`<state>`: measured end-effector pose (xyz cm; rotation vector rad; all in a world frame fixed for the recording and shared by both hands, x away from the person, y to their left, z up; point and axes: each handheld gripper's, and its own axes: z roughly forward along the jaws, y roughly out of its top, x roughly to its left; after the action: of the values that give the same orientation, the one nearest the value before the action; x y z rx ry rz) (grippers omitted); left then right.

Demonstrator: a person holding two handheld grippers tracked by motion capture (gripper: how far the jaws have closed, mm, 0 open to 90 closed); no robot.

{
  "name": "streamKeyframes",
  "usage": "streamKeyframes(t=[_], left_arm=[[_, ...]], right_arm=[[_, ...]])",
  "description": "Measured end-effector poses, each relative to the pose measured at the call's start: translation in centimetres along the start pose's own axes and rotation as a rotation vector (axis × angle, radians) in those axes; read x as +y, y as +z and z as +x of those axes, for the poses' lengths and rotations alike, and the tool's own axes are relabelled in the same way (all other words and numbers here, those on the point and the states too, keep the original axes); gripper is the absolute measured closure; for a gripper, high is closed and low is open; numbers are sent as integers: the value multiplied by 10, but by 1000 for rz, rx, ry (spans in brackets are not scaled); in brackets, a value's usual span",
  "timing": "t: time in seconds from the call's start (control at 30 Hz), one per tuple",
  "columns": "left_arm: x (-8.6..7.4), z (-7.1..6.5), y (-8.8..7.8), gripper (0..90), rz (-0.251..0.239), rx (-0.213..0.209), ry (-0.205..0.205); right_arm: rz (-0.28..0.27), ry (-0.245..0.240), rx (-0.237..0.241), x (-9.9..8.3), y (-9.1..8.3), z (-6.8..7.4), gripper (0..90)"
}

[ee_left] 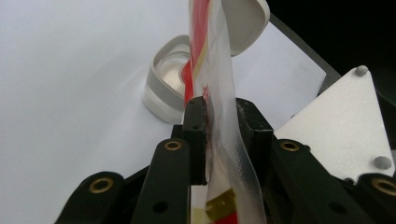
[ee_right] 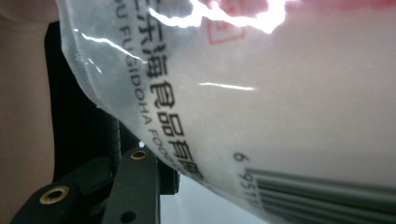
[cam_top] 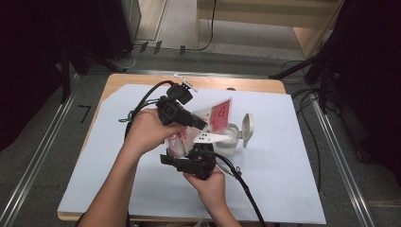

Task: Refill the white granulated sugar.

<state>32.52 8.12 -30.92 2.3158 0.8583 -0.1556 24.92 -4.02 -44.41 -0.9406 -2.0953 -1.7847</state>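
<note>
While your left tool (ee_left: 219,116) pinches the edge of the red-and-clear pouch (cam_top: 215,118) at frame centre and your right tool (cam_top: 191,158) clamps its lower end, you hold it tilted over the open white container (cam_top: 231,139), with pouring seemingly still ahead.

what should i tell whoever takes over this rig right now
Left tool: shut on the top edge of the red and clear pouch, jaws just closed further.
Right tool: at the pouch's lower part; grip cannot be told.
Pouch is held tilted over the open clear container, lid flipped up, on the white sheet.
Done: container opened, pouch raised.
Left: probably open the pouch and empty it into the container.
</note>
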Motion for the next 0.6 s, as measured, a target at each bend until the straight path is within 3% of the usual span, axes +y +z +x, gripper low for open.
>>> streamKeyframes(t=[0.17,0.23,0.27,0.6], left_arm=[[-2,3,1,759,22,-16,6],[-2,4,1,758,54,-14,27],[-3,3,2,756,49,-18,14],[-5,5,5,744,74,-19,33]], right_arm=[[11,-19,-16,-3,2,0,589],[12,-27,-18,-5,3,-1,583],[12,-22,-17,-5,3,-1,582],[28,-30,-53,-14,3,-8,582]])
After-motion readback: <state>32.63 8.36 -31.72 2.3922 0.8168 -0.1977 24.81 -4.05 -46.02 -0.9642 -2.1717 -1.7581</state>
